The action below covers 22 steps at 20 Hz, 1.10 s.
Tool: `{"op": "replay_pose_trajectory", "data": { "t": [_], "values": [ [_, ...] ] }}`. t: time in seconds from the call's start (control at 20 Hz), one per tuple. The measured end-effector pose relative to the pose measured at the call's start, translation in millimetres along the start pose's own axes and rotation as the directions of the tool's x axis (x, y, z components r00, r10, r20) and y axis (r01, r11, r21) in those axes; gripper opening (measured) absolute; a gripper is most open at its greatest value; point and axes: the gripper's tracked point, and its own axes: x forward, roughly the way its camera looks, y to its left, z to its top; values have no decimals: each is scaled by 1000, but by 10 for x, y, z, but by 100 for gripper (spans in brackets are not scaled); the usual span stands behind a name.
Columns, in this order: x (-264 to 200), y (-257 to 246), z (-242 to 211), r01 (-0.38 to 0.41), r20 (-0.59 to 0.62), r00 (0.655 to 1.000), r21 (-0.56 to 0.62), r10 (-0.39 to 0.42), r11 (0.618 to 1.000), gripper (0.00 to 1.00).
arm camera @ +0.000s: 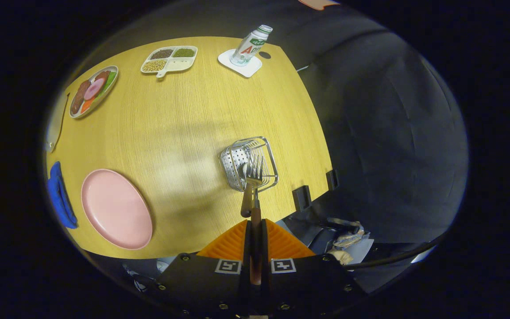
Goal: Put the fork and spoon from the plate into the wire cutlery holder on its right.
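Tool (pixel 255 217) clenched on fork (pixel 253 177) handle, tines forward above wire holder (pixel 249 163), aligned for drop-in. Pink plate (pixel 115 208) bare on bench (pixel 184 119); spoon apparently already in holder.

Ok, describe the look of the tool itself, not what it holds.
The tool has two narrow fingers flanked by ribbed, fan-shaped panels. Behind them sits a dark body with small screws and two square black-and-white tags. A dark cable trails off beside it.

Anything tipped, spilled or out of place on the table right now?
Nothing spilled. The bottle leans on its coaster, likely fisheye bend. The pink plate is bare. The tongs grip the fork over the wire holder, with another utensil alongside.
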Motion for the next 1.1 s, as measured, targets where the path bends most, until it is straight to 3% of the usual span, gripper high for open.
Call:
{"op": "replay_pose_trajectory", "data": {
  "t": [0.6, 1.1],
  "values": [
    [273, -103, 10, -56, -90, 994, -3, 55, 998, 10],
    [356, -137, 47, -80, -85, 993, -5, 80, 997, 10]
  ]
}}
